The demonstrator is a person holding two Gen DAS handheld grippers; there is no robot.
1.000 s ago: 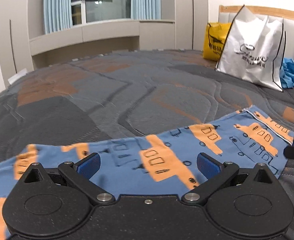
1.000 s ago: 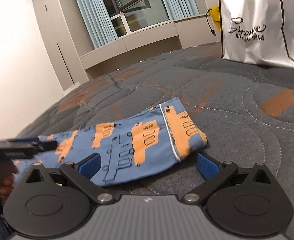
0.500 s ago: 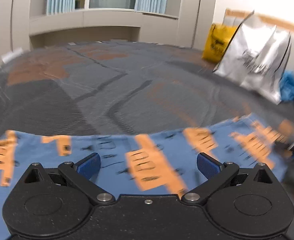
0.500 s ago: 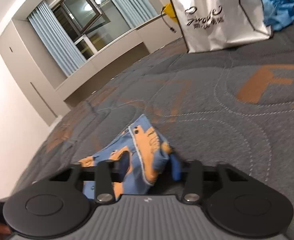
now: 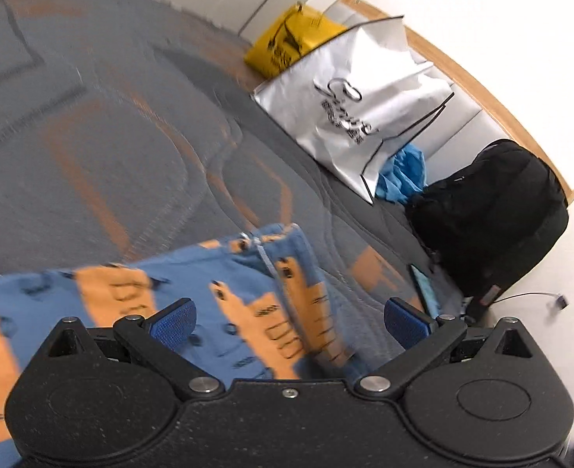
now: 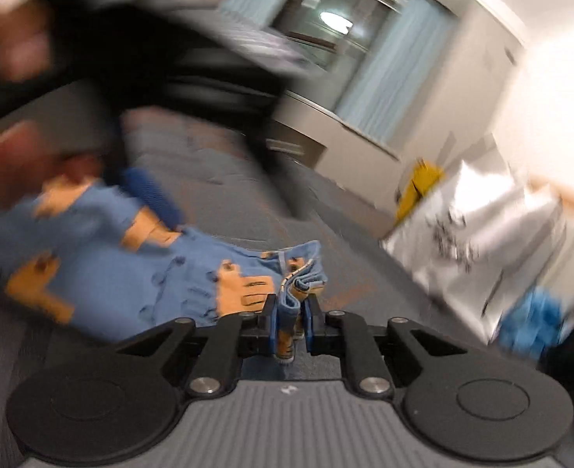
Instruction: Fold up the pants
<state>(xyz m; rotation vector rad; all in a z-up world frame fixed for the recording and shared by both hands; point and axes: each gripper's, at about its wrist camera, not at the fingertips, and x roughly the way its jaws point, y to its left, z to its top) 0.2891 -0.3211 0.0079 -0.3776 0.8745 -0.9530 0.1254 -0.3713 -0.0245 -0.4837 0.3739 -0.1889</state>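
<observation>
grey quilted bed [image 5: 138, 124], pants [image 5: 193, 273], white bag [image 5: 349, 109], backpack [image 5: 493, 214]

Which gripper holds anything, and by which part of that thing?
The right gripper is closing on the pants, pinching the bunched edge at their near end. The left gripper stands open above them, holding nothing.

The pants [image 5: 224, 296] are soft matt cloth, blue with orange print. The bedspread [image 5: 103, 148] is quilted, stitched fabric. The white bag [image 5: 349, 105] looks glossy; the backpack [image 5: 493, 214] is matt black fabric. The headboard rim [image 5: 493, 113] is wood.
</observation>
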